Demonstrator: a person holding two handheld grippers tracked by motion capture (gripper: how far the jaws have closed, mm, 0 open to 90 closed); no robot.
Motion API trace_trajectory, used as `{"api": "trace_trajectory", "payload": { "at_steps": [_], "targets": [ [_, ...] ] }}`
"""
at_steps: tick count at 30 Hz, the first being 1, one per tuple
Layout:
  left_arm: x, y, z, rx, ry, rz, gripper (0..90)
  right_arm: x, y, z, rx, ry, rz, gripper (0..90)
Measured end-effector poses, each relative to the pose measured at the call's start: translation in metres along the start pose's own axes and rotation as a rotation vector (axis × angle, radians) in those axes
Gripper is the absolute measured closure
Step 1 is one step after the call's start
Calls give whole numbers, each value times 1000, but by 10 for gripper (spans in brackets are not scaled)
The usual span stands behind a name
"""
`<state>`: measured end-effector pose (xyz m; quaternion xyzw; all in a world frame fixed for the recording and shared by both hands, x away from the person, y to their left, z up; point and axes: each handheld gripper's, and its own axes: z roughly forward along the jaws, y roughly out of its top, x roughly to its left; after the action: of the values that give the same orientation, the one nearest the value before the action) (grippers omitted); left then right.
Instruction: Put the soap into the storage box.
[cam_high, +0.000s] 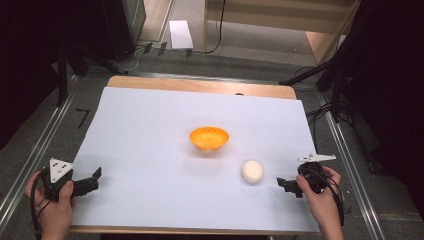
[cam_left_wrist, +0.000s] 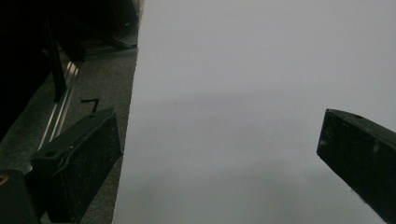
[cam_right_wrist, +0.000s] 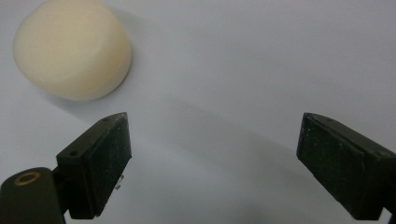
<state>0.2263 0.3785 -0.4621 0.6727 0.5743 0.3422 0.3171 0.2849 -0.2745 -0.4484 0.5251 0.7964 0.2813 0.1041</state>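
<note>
1. Right hand-held gripper (cam_high: 286, 185) is at the near right of the table (cam_high: 140, 150), jaws spread wide w/ nothing between them. It points left toward the cream round piece (cam_high: 252, 171), so this looks like the approach before a grasp.
2. Cream round piece lies on the white sheet, near-right of centre, just beside the right jaws but not touching. In the right gripper view it sits at upper left (cam_right_wrist: 72, 49), ahead of the jaws and off to one side, so the gripper prob. must shift sideways and go forward before closing.
3. Orange bowl (cam_high: 209, 138) stands upright at about the table centre, farther and left of the cream piece, apart from it. Open side is up, so it seems a likely place to put the piece – a judgement only.
4. Left hand-held gripper (cam_high: 92, 182) is at the near left edge of the sheet, jaws also spread, holding nothing. Well apart from both objects; it prob. waits, out of the way.
5. Cream piece looks smooth and rounded, so it may slip or roll if pinched off-centre.
</note>
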Motion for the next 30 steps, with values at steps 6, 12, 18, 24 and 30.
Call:
{"api": "trace_trajectory", "payload": {
  "at_steps": [6, 12, 18, 24, 30],
  "targets": [
    [0, 0, 0, -3, -1, -2, 3, 7, 8, 2, 30, 9, -22, 106],
    [1, 0, 0, -1, -1, -3, 3, 16, 19, 4, 76, 29, -47, 114],
    [1, 0, 0, -3, -2, -3, 3, 23, 26, 6, 78, 49, -64, 131],
    [1, 0, 0, -2, -2, -4, 3, 29, 31, 9, 89, 66, -84, 131],
    [1, 0, 0, -3, -1, -5, 3, 37, 36, 15, 98, 81, -91, 132]
  ]
}}
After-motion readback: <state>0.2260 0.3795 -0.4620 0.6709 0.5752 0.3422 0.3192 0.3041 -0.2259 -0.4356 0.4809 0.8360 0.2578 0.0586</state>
